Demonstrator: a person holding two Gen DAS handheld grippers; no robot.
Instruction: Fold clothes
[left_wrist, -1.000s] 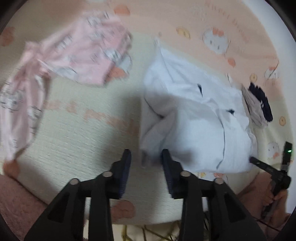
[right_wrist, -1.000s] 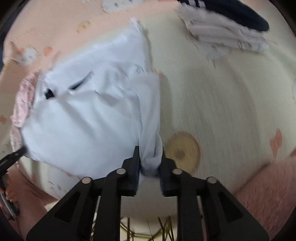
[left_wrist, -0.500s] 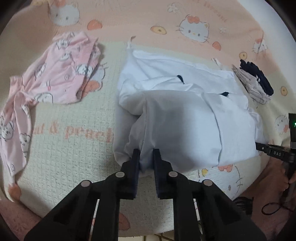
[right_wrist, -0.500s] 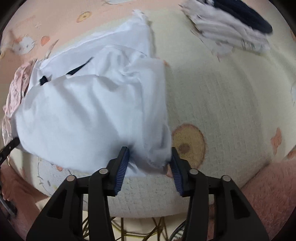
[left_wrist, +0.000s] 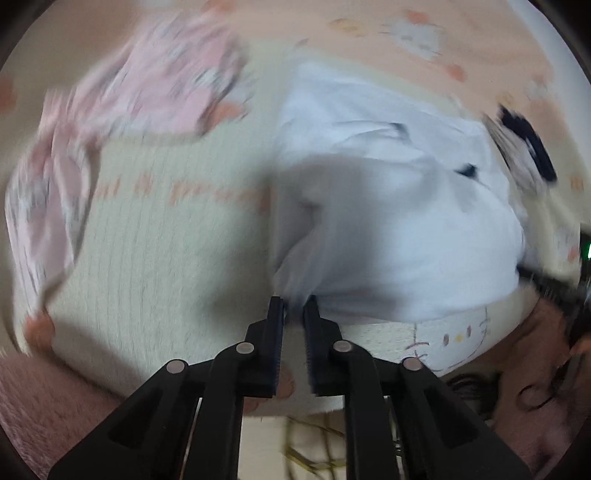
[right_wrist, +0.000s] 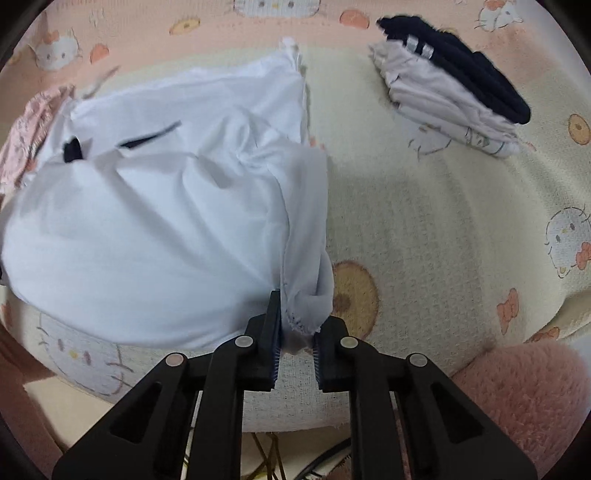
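Note:
A white garment lies bunched on the cream cartoon-cat blanket. My left gripper holds the garment's near left corner at its fingertips; its jaws are opening slightly, with the cloth still between them. This view is blurred by motion. In the right wrist view, the same white garment hangs in a twisted fold from my right gripper. That gripper is shut on the garment's frayed near right corner.
A pink printed garment lies spread at the far left. A folded stack of pale and navy clothes sits at the far right. Pink fluffy fabric borders the blanket's near edge. Cables show below the blanket.
The left jaws, open a second ago, have closed on the garment's left corner. The right jaws widened around their corner, then pinched it again. The left view has gone blurred.

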